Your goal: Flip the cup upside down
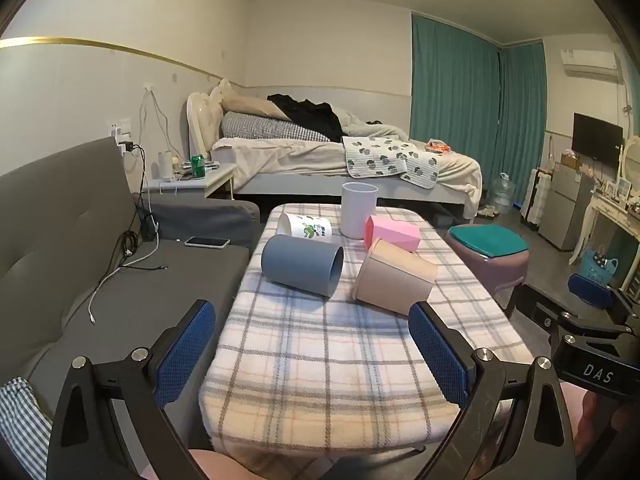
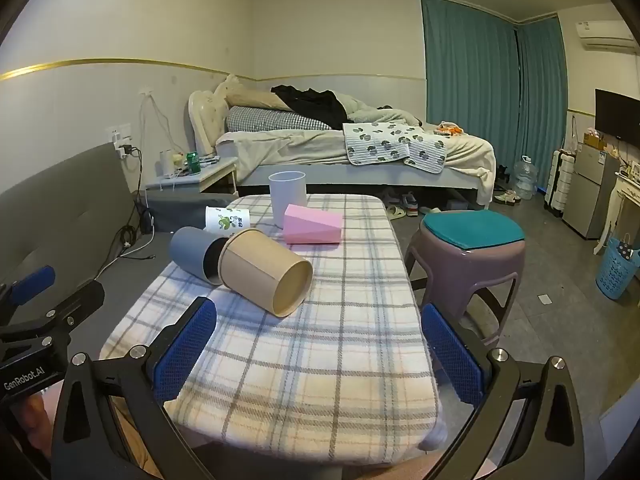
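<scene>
- Both grippers, left gripper point(image 1: 312, 356) and right gripper point(image 2: 320, 354), hover over the near edge of the plaid-covered table point(image 1: 320, 360), jaws wide apart and holding nothing.
- Beige cup point(image 2: 266, 272) lies on its side mid-table, touching the blue-grey cup point(image 2: 192, 254), also on its side.
- White cup point(image 2: 287, 196) stands upright at the far end, beside the pink cup point(image 2: 312, 230).

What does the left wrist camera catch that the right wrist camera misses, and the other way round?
Only the left wrist view shows the white phone lying on the grey sofa.

Only the right wrist view shows the tan cup's open mouth and the shoes under the bed.

Both show the plaid-covered table, the blue-grey cup lying on its side, the upright white cup, and open grippers: left gripper, right gripper.
</scene>
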`<state>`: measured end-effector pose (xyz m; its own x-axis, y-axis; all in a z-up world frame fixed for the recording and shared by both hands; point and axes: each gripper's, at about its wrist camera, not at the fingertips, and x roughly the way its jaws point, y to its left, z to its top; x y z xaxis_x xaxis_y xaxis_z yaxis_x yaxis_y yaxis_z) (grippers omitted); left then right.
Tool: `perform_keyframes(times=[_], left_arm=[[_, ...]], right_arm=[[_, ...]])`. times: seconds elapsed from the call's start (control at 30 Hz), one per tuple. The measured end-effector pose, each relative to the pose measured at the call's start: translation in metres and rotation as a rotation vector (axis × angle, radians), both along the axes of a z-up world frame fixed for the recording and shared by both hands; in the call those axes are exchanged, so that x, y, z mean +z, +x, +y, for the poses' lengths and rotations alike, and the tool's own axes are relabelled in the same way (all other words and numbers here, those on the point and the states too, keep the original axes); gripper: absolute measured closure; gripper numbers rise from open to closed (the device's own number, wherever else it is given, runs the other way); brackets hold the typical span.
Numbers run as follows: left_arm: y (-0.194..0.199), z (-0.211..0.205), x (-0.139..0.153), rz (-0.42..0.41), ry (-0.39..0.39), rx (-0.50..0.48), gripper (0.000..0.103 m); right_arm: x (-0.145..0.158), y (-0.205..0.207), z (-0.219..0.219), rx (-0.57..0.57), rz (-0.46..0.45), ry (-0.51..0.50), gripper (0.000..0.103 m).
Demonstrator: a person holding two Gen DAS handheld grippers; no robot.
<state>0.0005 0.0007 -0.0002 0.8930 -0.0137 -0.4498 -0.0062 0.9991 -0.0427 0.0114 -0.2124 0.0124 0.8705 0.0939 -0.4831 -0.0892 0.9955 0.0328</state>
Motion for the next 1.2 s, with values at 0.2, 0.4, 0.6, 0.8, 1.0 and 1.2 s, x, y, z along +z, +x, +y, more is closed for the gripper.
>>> perform_keyframes(times=[0.2, 0.4, 0.6, 0.8, 1.0, 1.2], left_arm=[[-0.0018, 0.0009, 0.0002, -0.006, -0.001, -0.002, 0.003], [0.0013, -0.0016, 0.0011, -0.005, 0.0, -0.002, 0.003], [0.0014, -0.0016, 0.0009, -0.003, 0.002, 0.0, 0.003], [0.001, -0.0022, 0.0008, -0.002, 0.003, -0.001, 0.003], [0.0006, -0.0023, 0.0005, -0.002, 0.003, 0.001, 0.003], [0.0007, -0.0025, 0.0006, -0.002, 0.004, 0.001, 0.003]], right_arm=[[-0.0003, 0.0003, 0.0002, 0.001, 0.005, -0.001, 0.0], [-0.0006, 0.0, 0.0005, 0.001, 0.003, -0.001, 0.0], [-0.0015, 0.0003, 0.0011, 0.002, 0.005, -0.001, 0.0], [-0.0013, -0.0002, 0.0015, 0.0, 0.005, -0.004, 0.0], [-0.0011, -0.0002, 0.0014, 0.0, 0.005, -0.003, 0.0], [-0.0011, -0.0001, 0.0017, 0.0, 0.002, -0.004, 0.0]])
